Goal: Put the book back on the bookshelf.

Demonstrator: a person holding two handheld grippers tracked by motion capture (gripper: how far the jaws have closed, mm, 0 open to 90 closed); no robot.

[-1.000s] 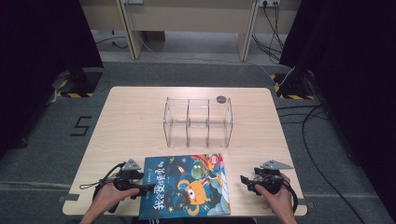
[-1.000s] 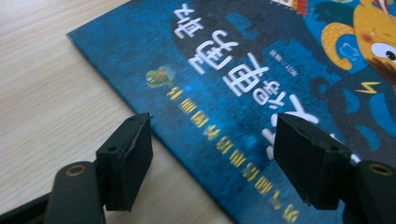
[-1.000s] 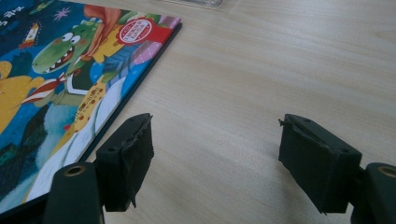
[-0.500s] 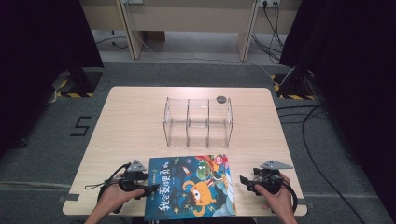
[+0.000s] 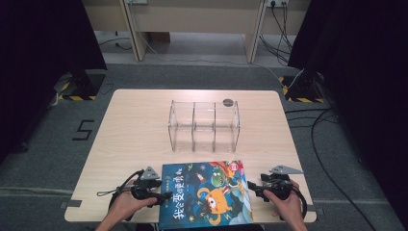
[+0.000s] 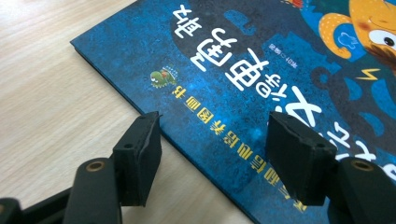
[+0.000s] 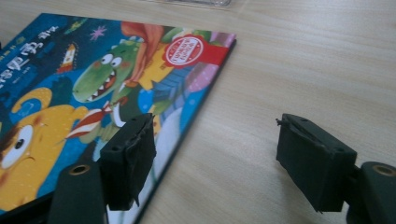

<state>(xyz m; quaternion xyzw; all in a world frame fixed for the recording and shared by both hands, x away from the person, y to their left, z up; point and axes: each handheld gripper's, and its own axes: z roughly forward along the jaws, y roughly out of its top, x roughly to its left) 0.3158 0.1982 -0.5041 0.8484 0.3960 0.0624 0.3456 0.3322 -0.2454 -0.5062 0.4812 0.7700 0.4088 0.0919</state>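
A clear three-compartment organizer (image 5: 204,126) stands mid-table (image 5: 134,130), a small dark disc (image 5: 228,102) just behind it.

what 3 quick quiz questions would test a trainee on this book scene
1. True or false: the book stands inside the clear rack.
2. Which edge of the book does the left gripper straddle? A the spine edge, B the far edge, C none.
3. Fill in: the jaws of the right gripper stand ____ at the book's other long edge.

Key
1. False: it lies flat on the table, in front of the rack.
2. A: one jaw over the cover, one over the table; the jaws have just been closing, with no pad pressing on the book yet.
3. Open.
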